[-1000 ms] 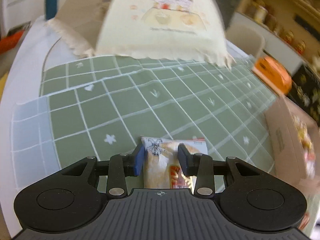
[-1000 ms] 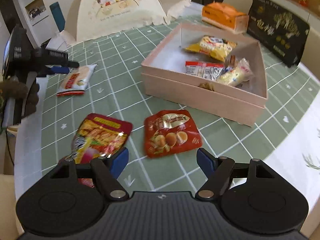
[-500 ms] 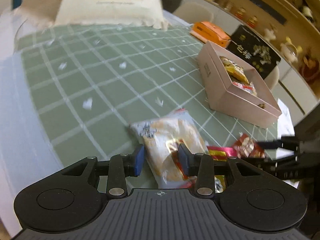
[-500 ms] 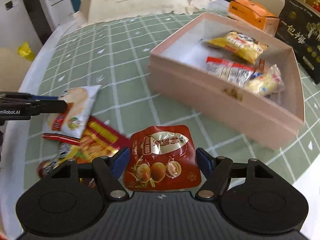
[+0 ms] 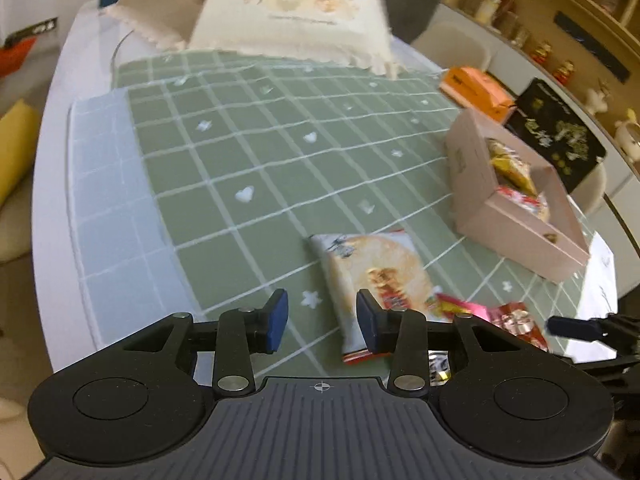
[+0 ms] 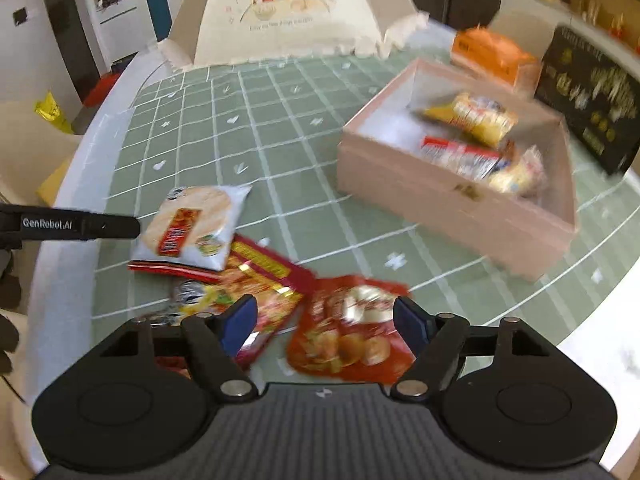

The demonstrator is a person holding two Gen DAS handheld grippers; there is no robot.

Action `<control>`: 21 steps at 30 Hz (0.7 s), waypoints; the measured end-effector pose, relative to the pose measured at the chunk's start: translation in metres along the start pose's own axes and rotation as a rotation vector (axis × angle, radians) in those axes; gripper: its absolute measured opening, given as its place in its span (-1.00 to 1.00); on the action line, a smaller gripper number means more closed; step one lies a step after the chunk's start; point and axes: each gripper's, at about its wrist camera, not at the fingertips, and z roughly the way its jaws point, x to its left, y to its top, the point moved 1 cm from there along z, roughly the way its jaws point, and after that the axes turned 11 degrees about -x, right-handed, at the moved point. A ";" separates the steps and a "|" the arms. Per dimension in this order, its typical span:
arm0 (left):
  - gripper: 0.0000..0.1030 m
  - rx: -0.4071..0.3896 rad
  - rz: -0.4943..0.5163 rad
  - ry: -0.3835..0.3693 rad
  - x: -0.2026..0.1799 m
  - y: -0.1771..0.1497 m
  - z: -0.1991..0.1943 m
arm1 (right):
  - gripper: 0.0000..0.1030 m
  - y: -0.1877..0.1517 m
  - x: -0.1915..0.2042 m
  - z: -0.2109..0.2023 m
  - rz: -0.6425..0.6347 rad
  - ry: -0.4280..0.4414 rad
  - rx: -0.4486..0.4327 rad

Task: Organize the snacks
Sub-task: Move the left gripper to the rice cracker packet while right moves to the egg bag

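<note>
Green checked surface (image 6: 280, 128), motion-blurred. Left hand-held gripper (image 5: 322, 320) open, empty; rice-cracker packet (image 5: 372, 268) partly behind its right finger. Right hand-held gripper (image 6: 326, 324) wide over red egg pouch (image 6: 352, 332). Pink box (image 6: 452, 204) contents indistinct.

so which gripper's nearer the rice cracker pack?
Left. Left gripper is open right beside the rice cracker pack. Right gripper is open over the red egg pouch, farther off.
</note>
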 end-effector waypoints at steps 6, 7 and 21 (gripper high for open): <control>-0.18 -0.014 0.063 -0.013 -0.024 0.002 0.011 | 0.46 -0.005 0.012 -0.002 -0.028 -0.020 -0.014; -0.18 -0.008 0.092 -0.015 -0.030 0.001 0.014 | 0.46 -0.006 0.013 -0.002 -0.028 -0.014 -0.015; -0.06 -0.039 0.225 0.075 -0.027 0.011 0.017 | 0.46 -0.019 0.001 -0.006 -0.030 -0.054 -0.007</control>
